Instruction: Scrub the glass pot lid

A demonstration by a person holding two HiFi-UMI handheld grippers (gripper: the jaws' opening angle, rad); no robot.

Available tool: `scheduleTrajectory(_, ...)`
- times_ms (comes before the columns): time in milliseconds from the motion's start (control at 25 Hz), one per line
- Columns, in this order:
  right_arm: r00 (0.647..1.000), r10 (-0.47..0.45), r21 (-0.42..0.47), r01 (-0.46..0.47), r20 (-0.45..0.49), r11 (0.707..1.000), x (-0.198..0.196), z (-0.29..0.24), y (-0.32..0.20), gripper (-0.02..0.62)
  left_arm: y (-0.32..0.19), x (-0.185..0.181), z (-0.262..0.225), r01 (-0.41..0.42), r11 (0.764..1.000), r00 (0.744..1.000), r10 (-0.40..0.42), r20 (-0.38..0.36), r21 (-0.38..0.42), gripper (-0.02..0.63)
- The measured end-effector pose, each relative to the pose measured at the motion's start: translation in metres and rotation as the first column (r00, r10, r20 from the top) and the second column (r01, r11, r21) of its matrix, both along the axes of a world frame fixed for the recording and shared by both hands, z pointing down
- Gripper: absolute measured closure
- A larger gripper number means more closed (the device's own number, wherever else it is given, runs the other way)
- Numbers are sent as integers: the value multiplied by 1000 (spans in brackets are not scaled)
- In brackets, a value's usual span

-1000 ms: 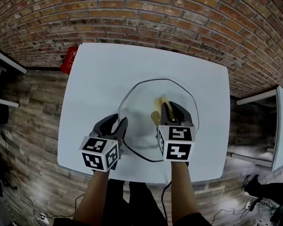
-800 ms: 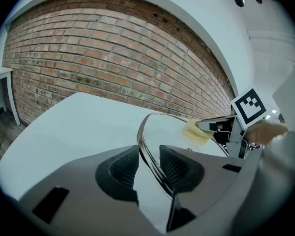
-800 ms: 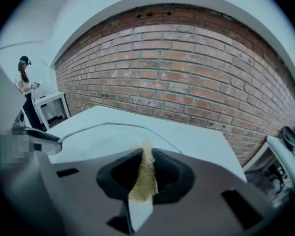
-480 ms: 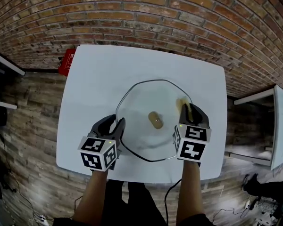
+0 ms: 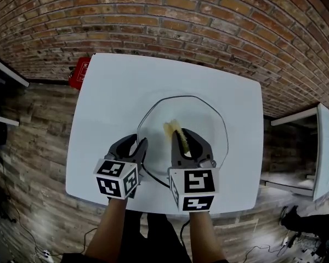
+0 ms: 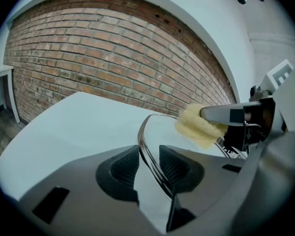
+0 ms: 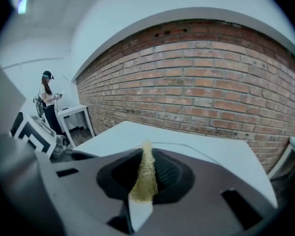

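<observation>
The glass pot lid [image 5: 205, 119] is clamped at its lower-left rim by the left gripper [image 5: 139, 144]. A sponge [image 5: 171, 128] is pinched by the right gripper [image 5: 184, 137].

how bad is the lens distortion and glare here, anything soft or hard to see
Head view: fisheye bows the brick wall and table edges; light is even, and the glass lid shows mostly as a thin dark rim. Left gripper view: black corners, bright sheen along the lid rim. Right gripper view: sponge close and slightly soft, wall arched.
</observation>
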State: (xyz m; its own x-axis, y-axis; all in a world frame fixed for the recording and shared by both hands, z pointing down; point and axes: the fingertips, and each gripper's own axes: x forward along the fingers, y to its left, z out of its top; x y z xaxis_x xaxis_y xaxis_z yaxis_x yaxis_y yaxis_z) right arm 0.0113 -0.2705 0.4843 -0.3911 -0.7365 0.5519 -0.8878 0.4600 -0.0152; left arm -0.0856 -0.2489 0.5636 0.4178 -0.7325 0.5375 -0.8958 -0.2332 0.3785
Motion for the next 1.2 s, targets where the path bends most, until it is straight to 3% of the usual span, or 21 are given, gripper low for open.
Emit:
scheduleTrajectory(200,996,-77,-61,79,34,995,-45,21,8,537,-2,1,-1,-1,1000,1000,1,-12,2,474)
scheduleTrajectory(440,996,-86,-119,85,-4,989,-44,41,11,537,1,-4,1,-5,1000,1000,5,-14,-4,474)
scheduleTrajectory(920,976,67,-135,-96,-208,986,60,52,1,537,-8,-3,0,13,1000,1000,-13,-12,7,485)
scheduleTrajectory(1200,938,172,-107,-213,-300,971,116,52,-6,537,-8,-3,1,11,1000,1000,-11,-4,9,485)
